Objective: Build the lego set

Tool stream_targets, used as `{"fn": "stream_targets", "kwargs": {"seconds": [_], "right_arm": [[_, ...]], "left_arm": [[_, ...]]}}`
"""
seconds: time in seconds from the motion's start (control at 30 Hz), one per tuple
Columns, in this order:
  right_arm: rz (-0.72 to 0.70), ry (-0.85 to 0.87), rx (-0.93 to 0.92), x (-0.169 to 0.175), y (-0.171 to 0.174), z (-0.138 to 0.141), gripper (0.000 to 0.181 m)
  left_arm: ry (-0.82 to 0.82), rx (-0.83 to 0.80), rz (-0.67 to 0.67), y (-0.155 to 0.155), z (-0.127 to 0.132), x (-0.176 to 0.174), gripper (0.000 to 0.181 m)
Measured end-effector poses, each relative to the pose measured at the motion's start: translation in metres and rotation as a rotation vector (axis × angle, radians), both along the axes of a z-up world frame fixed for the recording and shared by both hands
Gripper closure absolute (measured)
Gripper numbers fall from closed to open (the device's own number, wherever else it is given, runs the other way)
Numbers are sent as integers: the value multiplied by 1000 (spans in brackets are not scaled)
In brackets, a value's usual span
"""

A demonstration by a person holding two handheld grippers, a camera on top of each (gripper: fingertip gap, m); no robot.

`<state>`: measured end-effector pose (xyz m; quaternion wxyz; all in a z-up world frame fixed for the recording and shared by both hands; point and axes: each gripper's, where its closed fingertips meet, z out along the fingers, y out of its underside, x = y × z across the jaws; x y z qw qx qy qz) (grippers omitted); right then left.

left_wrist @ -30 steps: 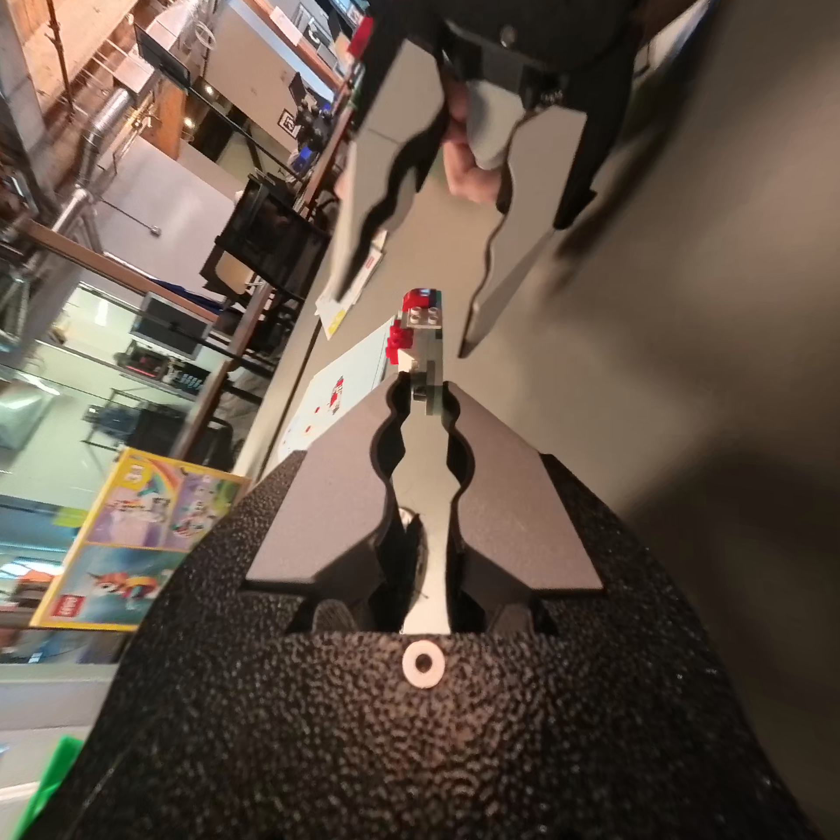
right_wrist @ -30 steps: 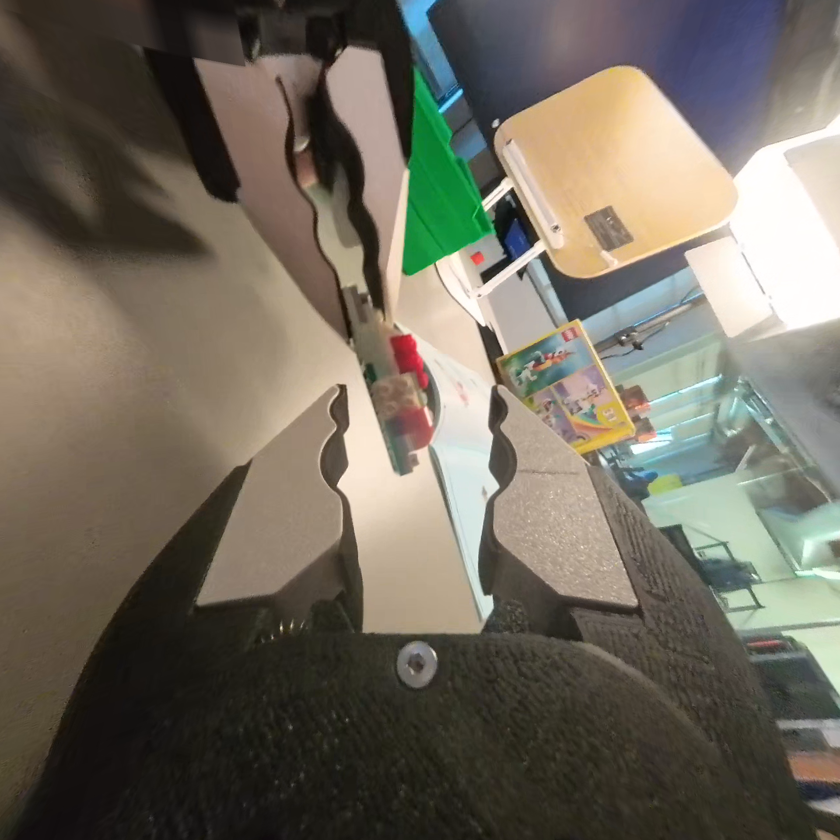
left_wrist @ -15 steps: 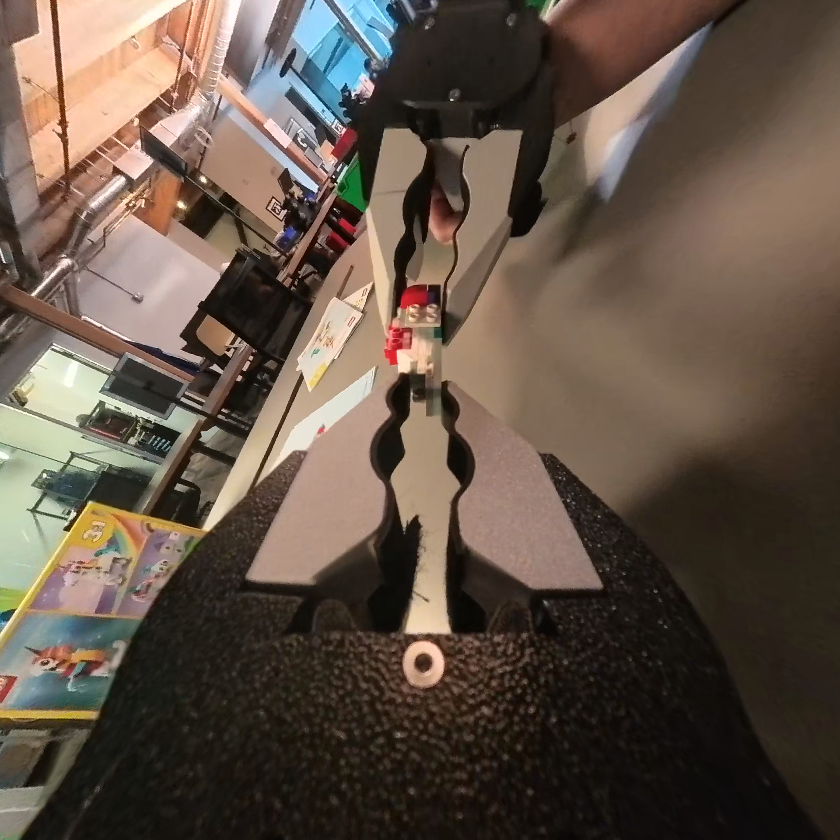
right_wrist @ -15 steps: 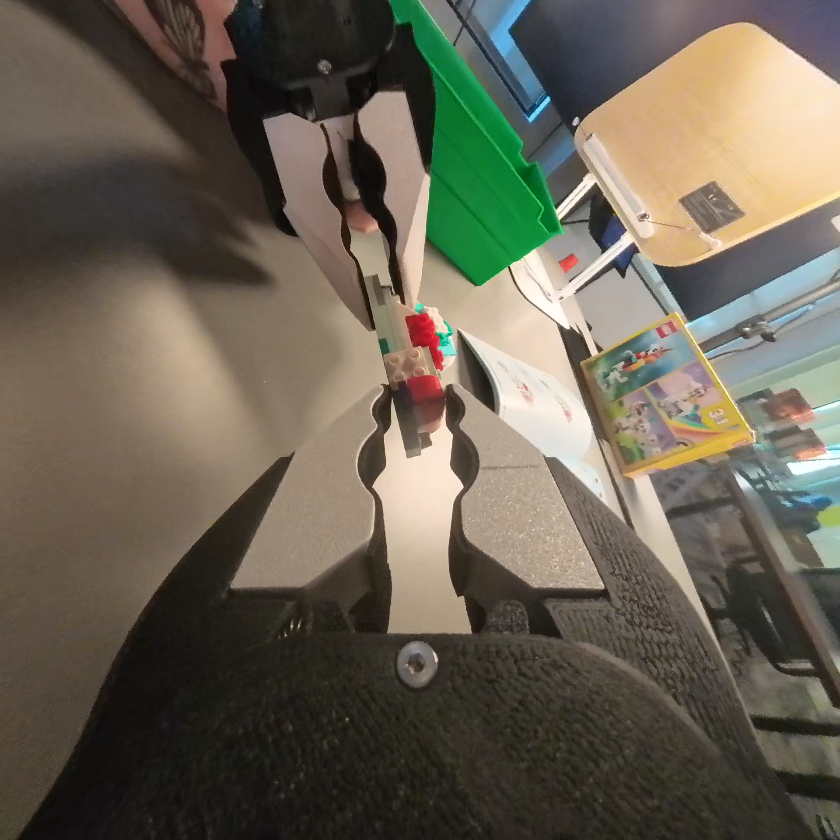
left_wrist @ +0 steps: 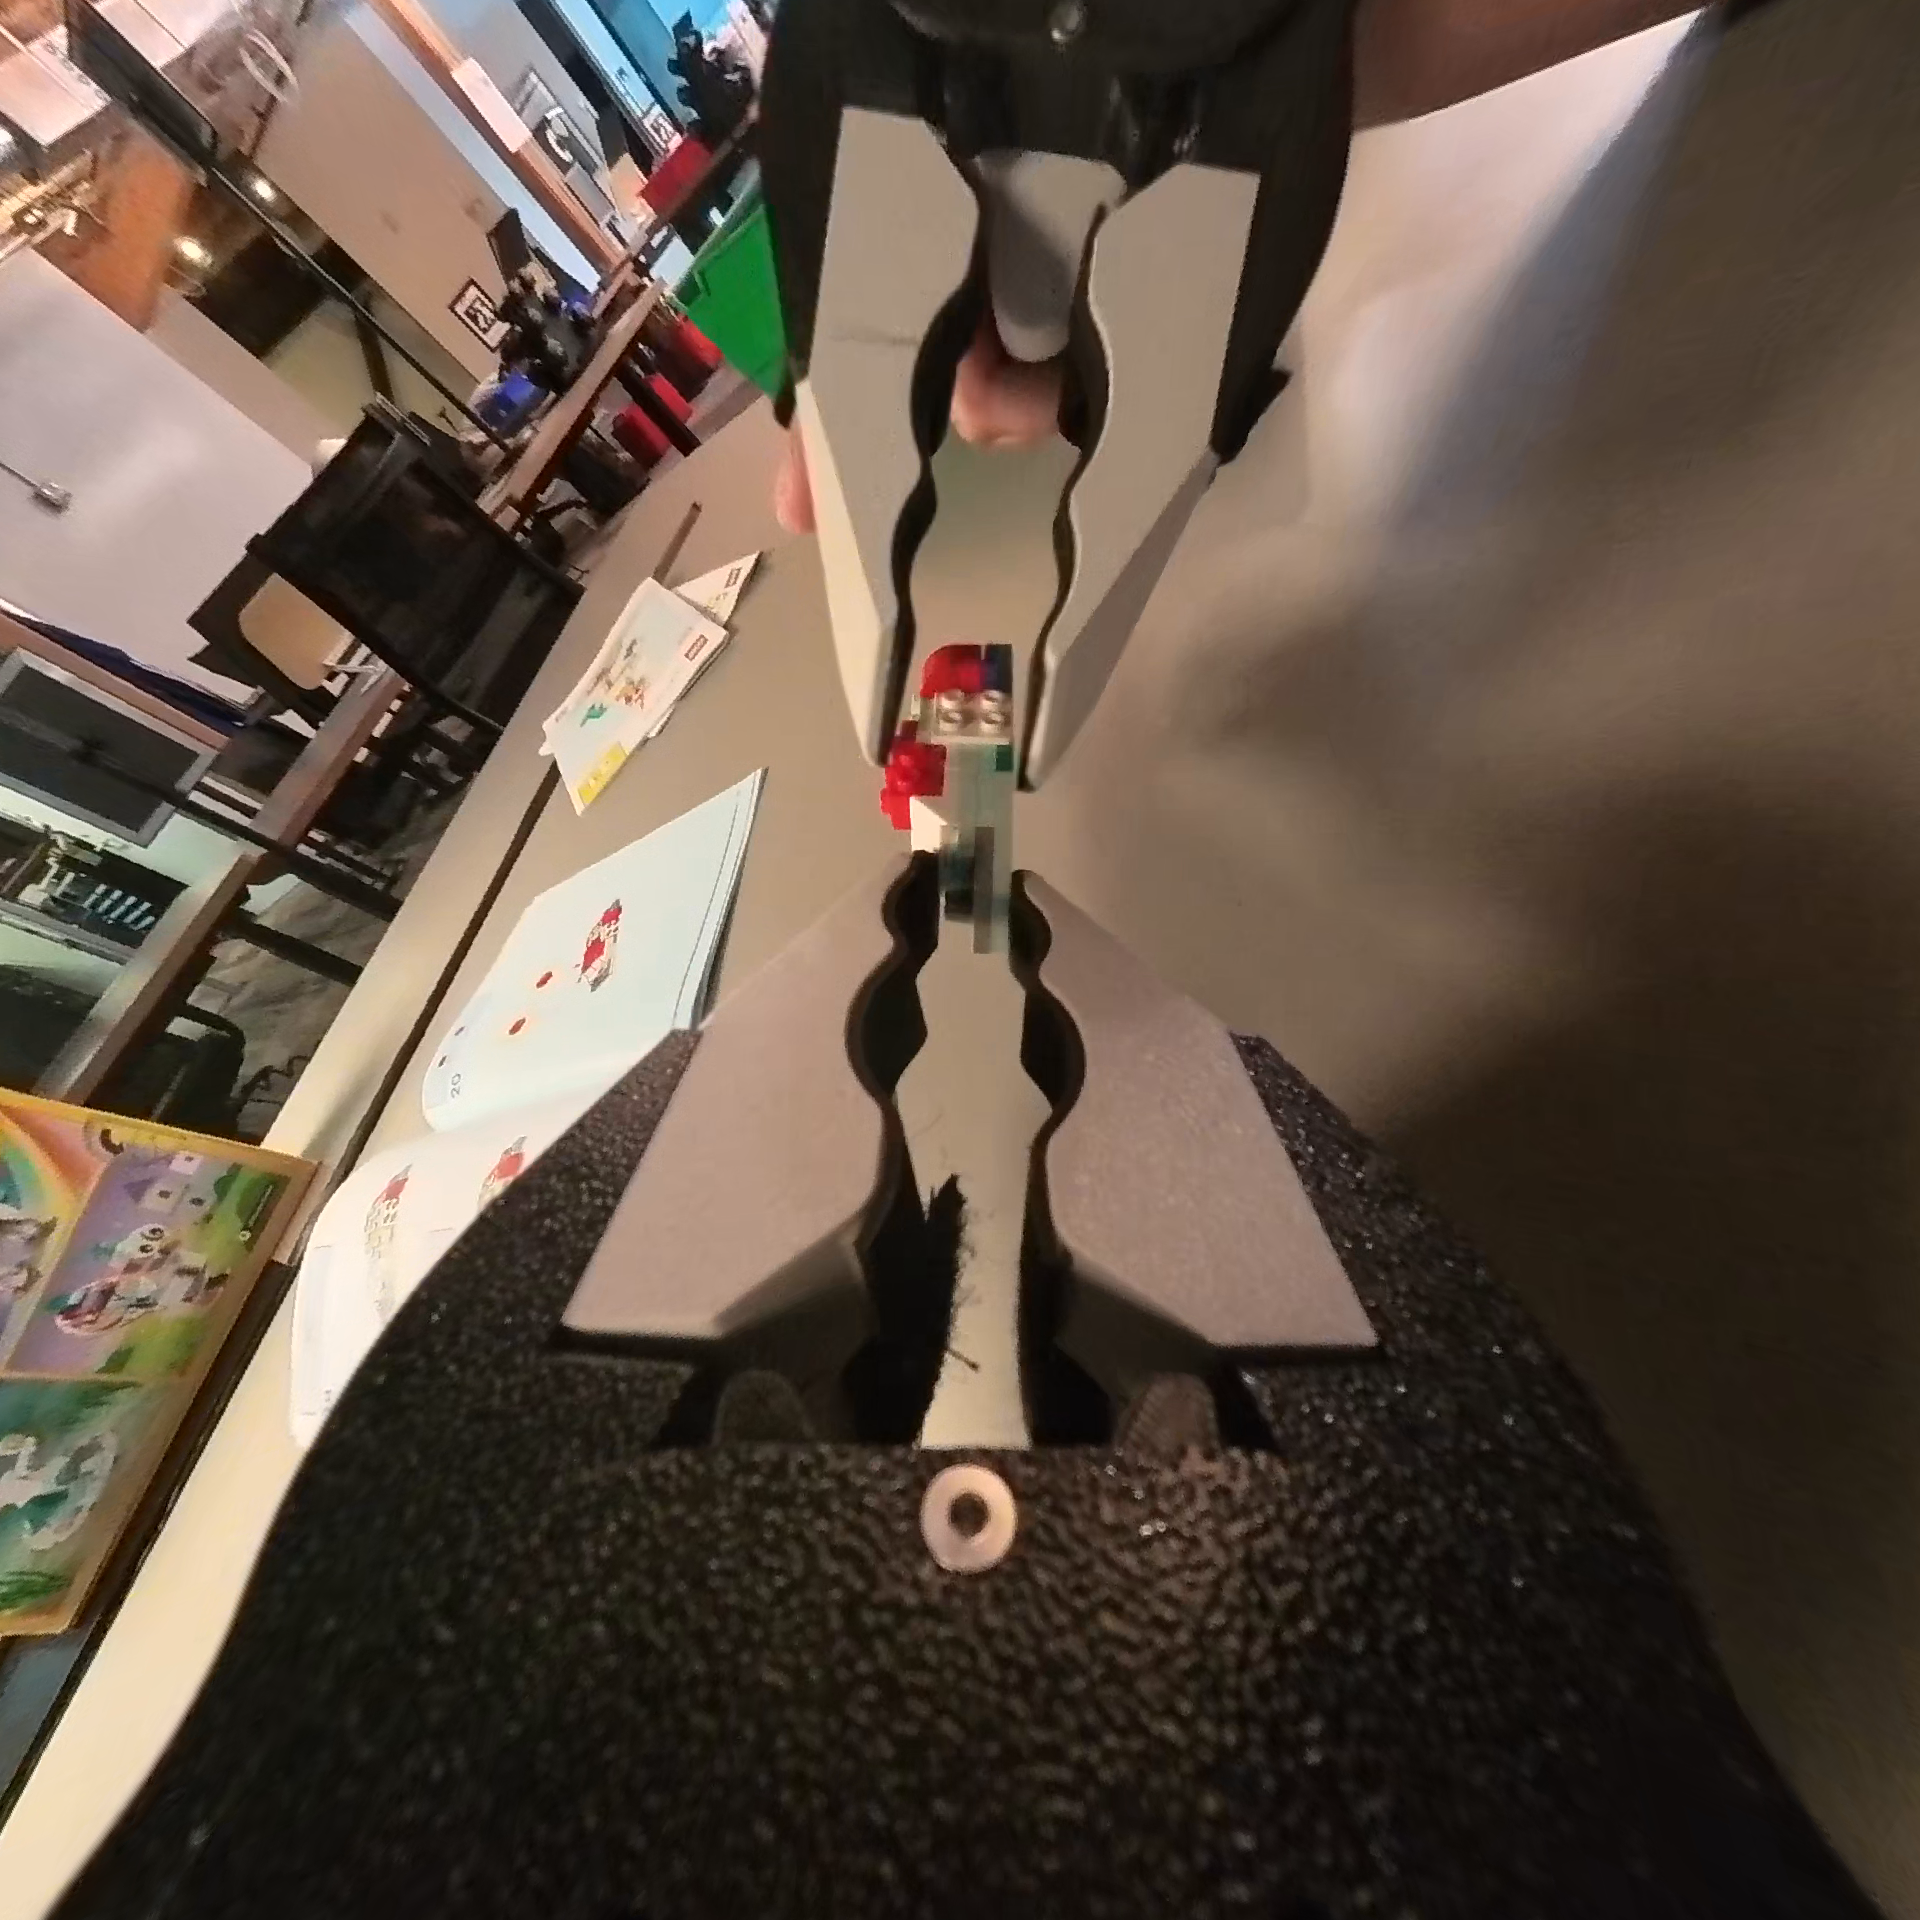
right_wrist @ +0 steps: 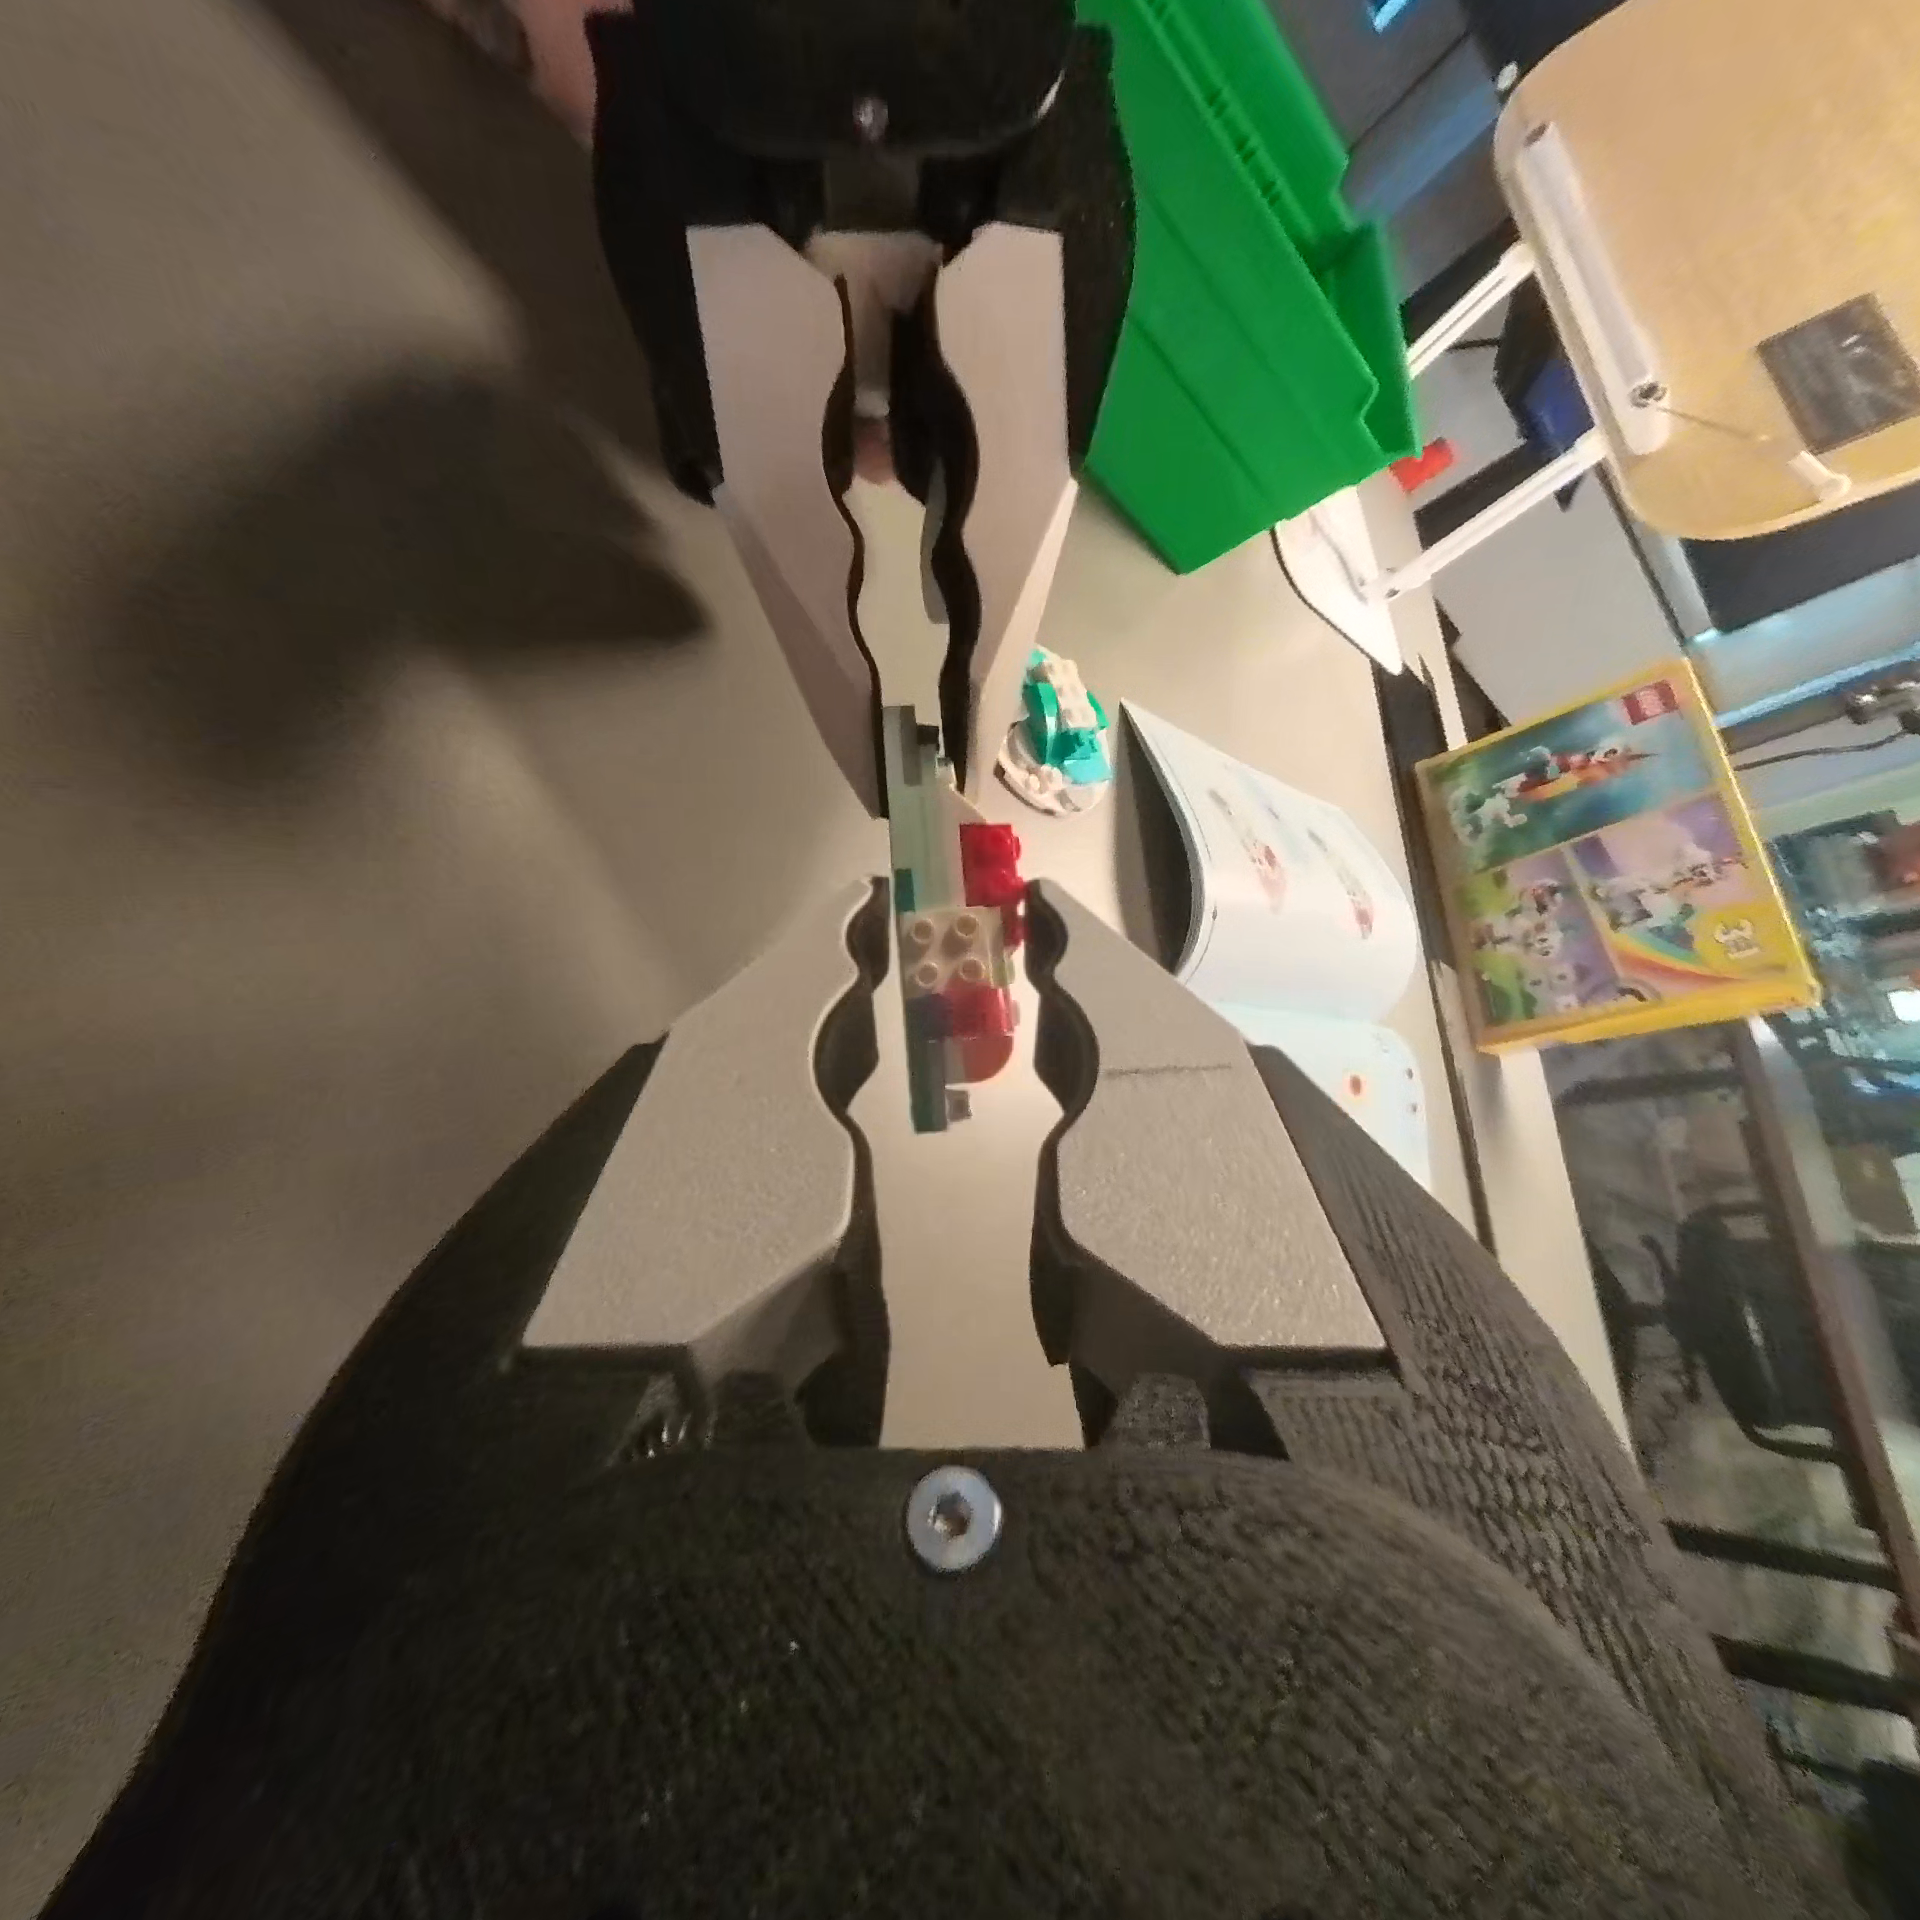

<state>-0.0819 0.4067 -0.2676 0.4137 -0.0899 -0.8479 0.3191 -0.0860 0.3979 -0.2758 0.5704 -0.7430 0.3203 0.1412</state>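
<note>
Lego build (left_wrist: 961, 769): we see a thin grey-green plate carrying red bricks, a tan studded brick and white pieces, held in the air above the desk (left_wrist: 1455, 727) between our two claws.
Left claw (left_wrist: 961, 883): clamped on the plate's near end.
Right claw (right_wrist: 948, 904): closed around the build's far end, fingers against its brick stack.
Desk: plain grey, with an open instruction booklet (left_wrist: 613, 966) and a smaller leaflet (left_wrist: 644, 686) at the left.
Box (right_wrist: 1600, 862): colourful, yellow-edged, at the desk's edge.
Side model (right_wrist: 1055, 743): small, teal and white, on the desk.
Bins (right_wrist: 1247, 260): green, stacked, far behind.
Room: workshop with shelving, monitors and a pale wooden chair (right_wrist: 1714, 260).
</note>
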Motion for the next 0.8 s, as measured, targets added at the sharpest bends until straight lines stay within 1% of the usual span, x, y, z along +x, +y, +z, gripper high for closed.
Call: {"fn": "stream_targets", "kwargs": {"seconds": [0.03,0.2,0.7,0.8], "right_arm": [[-3,-4,13,0,1,-2,158],[-8,0,53,-1,1,-6,155],[34,71,174,1,0,-8,159],[30,37,155,1,0,-11,159]], "left_arm": [[0,-10,0,0,-1,0,170],[5,-21,-6,1,-4,2,170],[20,-29,-13,-1,-5,3,170],[31,-37,-15,0,-8,4,170]]}}
